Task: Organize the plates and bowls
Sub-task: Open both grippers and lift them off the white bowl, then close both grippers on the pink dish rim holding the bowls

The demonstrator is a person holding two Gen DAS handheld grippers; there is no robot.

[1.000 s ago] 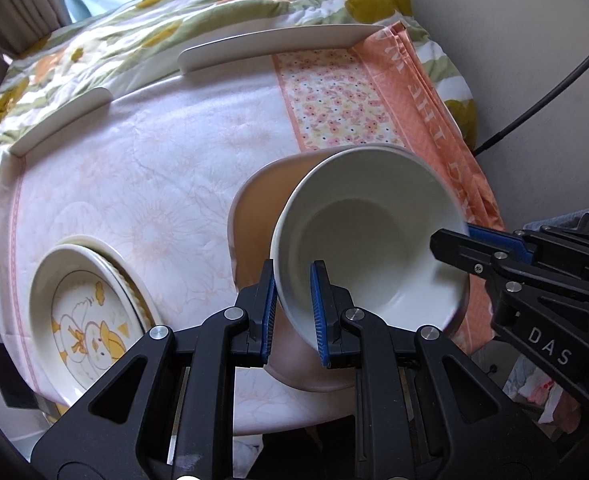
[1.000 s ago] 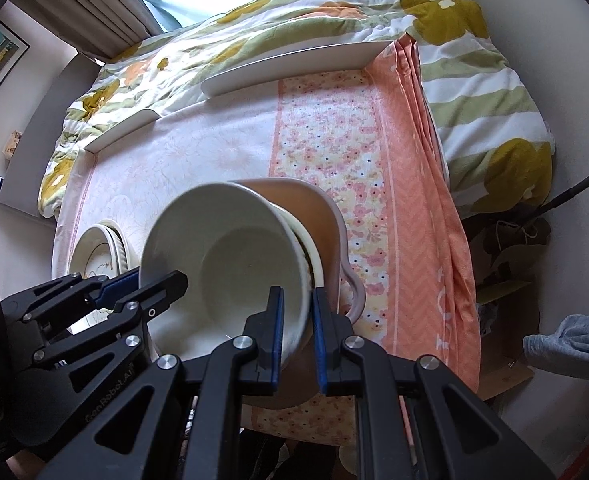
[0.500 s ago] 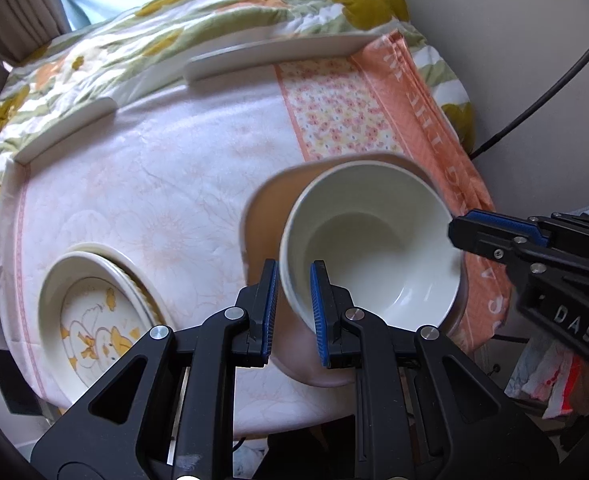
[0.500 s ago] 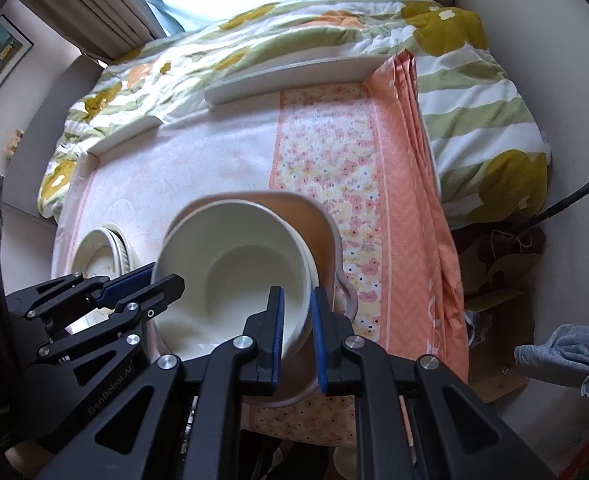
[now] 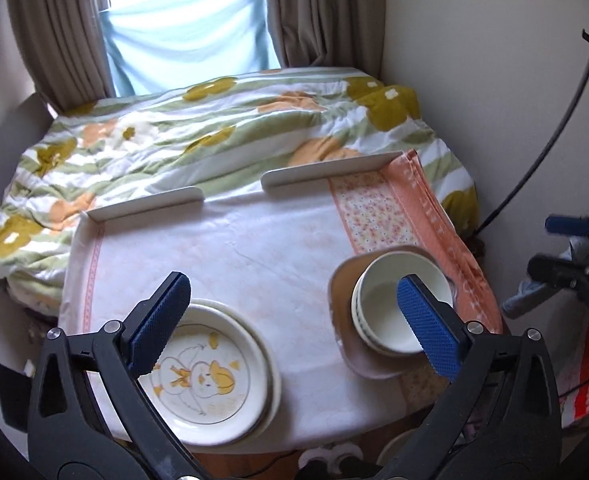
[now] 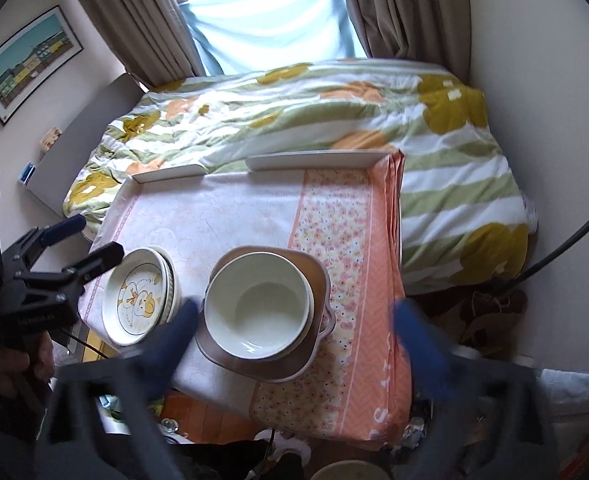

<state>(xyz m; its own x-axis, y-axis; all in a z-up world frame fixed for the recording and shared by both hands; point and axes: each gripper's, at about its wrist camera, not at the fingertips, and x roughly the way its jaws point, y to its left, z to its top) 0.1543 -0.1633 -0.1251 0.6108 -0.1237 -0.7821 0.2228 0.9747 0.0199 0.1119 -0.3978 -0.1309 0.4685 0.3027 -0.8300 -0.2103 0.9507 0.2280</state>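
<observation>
White bowls sit nested inside a tan dish at the table's near right; the stack also shows in the right wrist view. Stacked white plates with a yellow duck picture lie at the near left, also seen in the right wrist view. My left gripper is open and empty, above the near table edge between plates and bowls. My right gripper is open and empty, blurred, straddling the bowl stack from above.
The table has a white cloth with an orange floral strip on the right and raised white rails at the back. A flowered quilt covers the bed behind. A wall and black cable stand at right.
Both grippers let go of the white bowl, which now rests nested in the tan dish. Both opened wide and pulled back and up from the table.
</observation>
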